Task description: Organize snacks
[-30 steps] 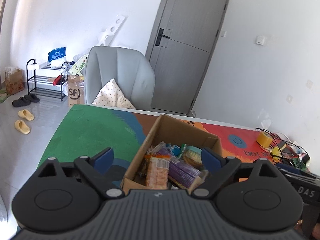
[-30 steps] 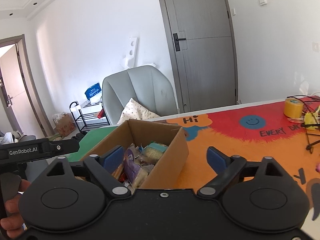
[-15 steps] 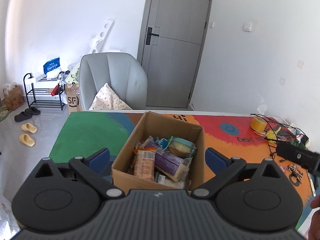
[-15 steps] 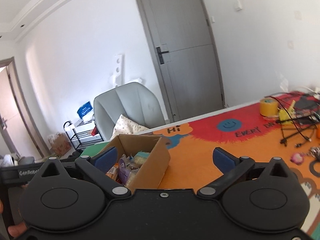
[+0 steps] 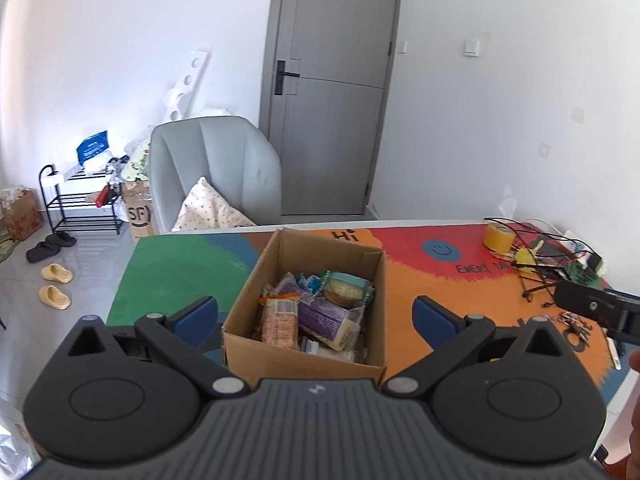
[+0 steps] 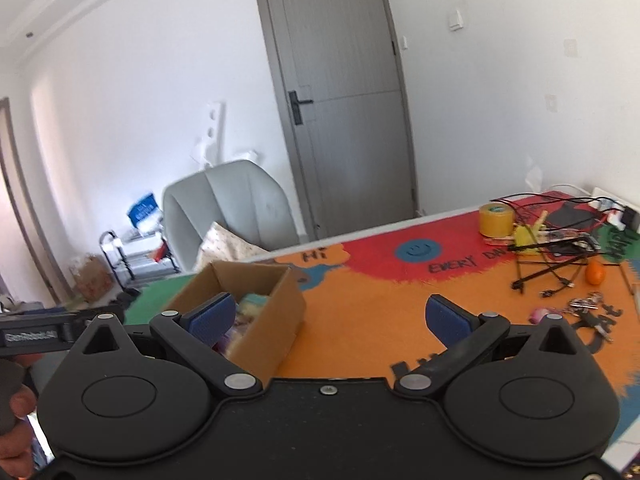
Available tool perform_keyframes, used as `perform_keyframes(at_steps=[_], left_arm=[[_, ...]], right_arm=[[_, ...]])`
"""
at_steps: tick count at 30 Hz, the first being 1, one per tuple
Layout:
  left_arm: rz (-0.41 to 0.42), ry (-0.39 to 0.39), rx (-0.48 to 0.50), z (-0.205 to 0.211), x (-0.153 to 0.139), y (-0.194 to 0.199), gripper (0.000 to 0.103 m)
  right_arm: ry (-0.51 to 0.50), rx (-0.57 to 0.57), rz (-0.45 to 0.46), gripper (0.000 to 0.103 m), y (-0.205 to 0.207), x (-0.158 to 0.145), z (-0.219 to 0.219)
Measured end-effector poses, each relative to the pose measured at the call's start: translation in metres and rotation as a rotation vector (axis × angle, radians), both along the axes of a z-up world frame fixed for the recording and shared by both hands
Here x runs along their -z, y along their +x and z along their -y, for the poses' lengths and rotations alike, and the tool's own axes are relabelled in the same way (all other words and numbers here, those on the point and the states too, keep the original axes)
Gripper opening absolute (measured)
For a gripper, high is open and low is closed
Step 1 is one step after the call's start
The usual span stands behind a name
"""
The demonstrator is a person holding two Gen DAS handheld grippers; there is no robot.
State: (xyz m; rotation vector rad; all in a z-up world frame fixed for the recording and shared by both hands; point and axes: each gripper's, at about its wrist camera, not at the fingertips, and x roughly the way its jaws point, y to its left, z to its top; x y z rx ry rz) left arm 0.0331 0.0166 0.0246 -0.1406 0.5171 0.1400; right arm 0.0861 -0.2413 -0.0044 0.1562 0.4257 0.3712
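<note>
An open cardboard box (image 5: 362,258) stands on the colourful table mat (image 5: 404,280). It holds several snack packets, among them a purple packet (image 5: 324,318), a brown cracker pack (image 5: 280,322) and a round biscuit pack (image 5: 346,286). My left gripper (image 5: 316,316) hovers open above the box's near side, touching nothing. In the right wrist view the box (image 6: 276,312) lies at the lower left, its contents blurred. My right gripper (image 6: 330,318) is open over the orange mat to the right of the box, with nothing in it.
A yellow tape roll (image 6: 496,220), tangled cables (image 6: 552,256), an orange fruit (image 6: 595,272) and keys (image 6: 584,304) crowd the table's far right. A grey armchair (image 5: 216,168) stands behind the table, with a door (image 5: 332,92) beyond it. A hand (image 6: 16,420) shows at the left edge.
Both grippers have drawn back and risen, so the box looks smaller and farther off. Their jaws have spread a little wider. In the right view the box slid leftward.
</note>
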Motion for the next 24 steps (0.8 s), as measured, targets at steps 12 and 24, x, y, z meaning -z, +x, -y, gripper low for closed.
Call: perform_keyframes(at_steps=[12,24], left_arm=[[-0.043,0.075,0.014,0.002,-0.005,-0.023,0.103],[-0.094,0.105,0.052,0.002,-0.003,-0.039,0.103]], right_arm=[[-0.076,0.017,-0.052,0.103,-0.021,0.002,0.019],[-0.1,-0.033,-0.096,0.103,-0.032,0.002,0.026]])
